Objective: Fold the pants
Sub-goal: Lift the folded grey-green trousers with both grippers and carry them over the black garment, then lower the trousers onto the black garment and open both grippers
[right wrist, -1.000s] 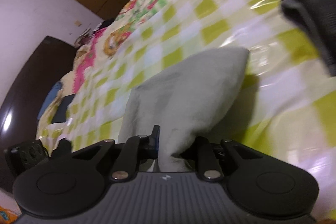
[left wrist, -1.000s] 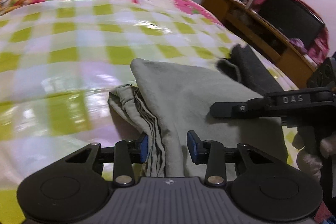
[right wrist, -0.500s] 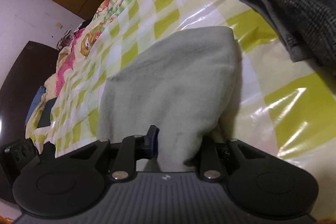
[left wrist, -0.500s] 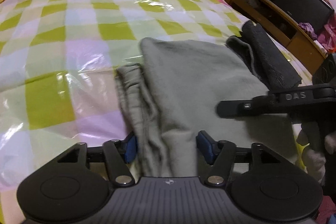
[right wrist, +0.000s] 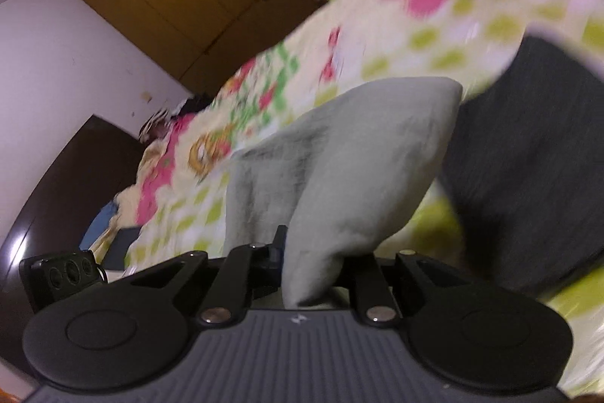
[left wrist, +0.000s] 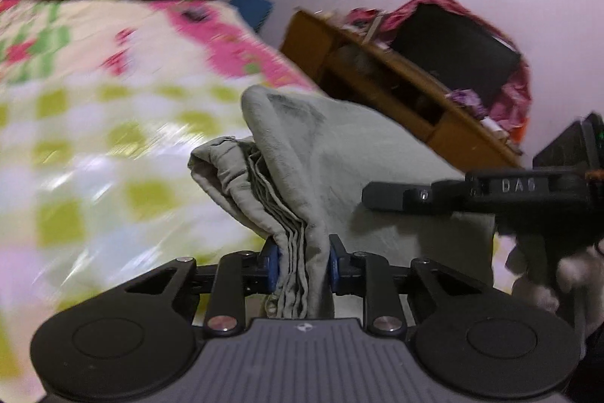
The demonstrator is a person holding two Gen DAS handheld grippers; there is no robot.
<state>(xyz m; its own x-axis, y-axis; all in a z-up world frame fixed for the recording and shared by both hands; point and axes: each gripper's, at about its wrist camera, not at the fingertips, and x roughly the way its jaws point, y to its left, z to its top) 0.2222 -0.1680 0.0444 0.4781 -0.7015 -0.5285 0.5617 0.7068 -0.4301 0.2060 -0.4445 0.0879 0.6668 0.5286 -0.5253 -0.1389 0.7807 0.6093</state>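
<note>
Two tools: left tool (left wrist: 302, 261), right tool (right wrist: 315, 257); one grey pants (left wrist: 339, 153); one dark garment (right wrist: 528, 157); one bed (left wrist: 94, 123).

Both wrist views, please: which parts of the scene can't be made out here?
- Left wrist: bedspread pattern, smeared by motion blur.
- Left wrist: shelf clutter, too small and blurred.
- Right wrist: dark garment, cut off at the right edge.
- Right wrist: right pad, hidden behind the pants.

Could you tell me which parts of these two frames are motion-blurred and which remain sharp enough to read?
Left wrist view: the checked bedspread is streaked, while the grey pants and left gripper are sharp. Right wrist view: the bedspread and the dark garment smear, the pants blur slightly, and the right gripper is crisp; fisheye bends the room edges.
</note>
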